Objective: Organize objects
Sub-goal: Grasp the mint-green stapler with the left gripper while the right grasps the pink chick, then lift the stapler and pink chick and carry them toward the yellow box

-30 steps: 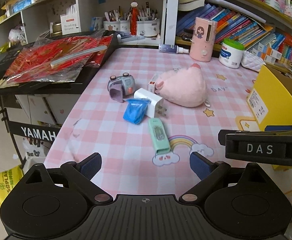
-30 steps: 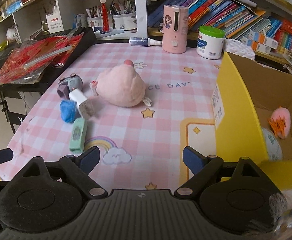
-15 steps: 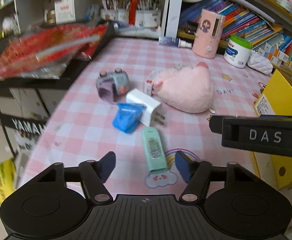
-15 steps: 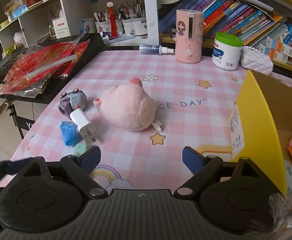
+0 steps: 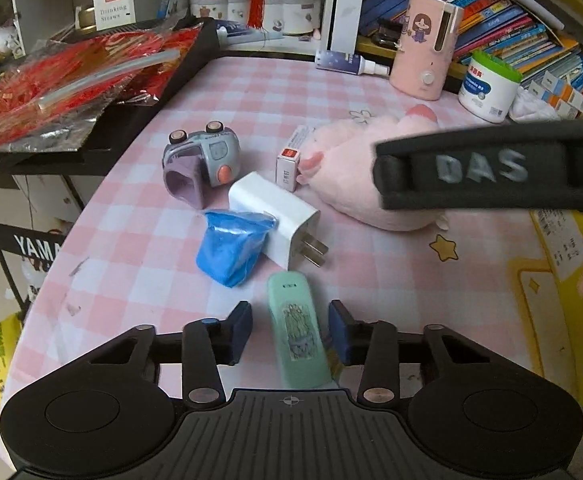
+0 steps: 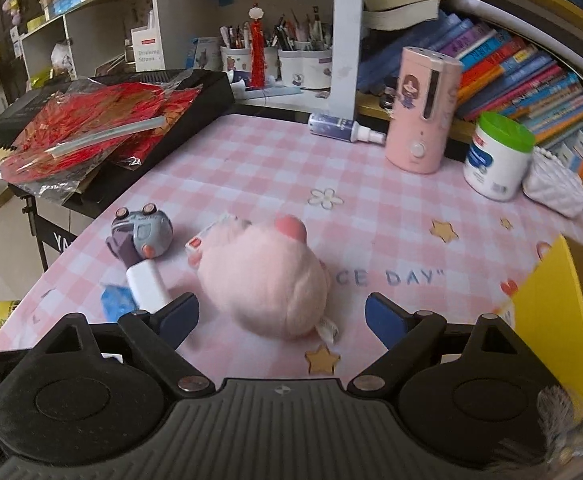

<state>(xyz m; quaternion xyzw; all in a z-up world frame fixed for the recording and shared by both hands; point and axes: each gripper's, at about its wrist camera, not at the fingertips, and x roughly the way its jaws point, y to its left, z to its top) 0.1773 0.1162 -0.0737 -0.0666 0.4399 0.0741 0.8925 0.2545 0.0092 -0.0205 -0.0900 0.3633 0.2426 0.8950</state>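
The step in hand looks like the pick-up of the mint-green oblong plastic case (image 5: 297, 340), which lies on the pink checked bench (image 5: 391, 92) at the lower centre of the left wrist view, between the two blue pads of the left hand-held gripper (image 5: 289, 330). The jaws stand narrow around the case, a small gap showing on each side, so they do not seem to grip it yet. The next move likely calls for closing them evenly on its long sides without pushing it into the white plug adapter (image 5: 277, 220) and the blue crumpled bag (image 5: 231, 246) just above it. The right hand-held gripper (image 6: 281, 316) is wide and empty, and the fluffy pink plush toy (image 6: 265, 280) sits between its pads at the centre of the right wrist view. The yellow cardboard box (image 6: 551, 320), at the right edge, is probably where the things go.
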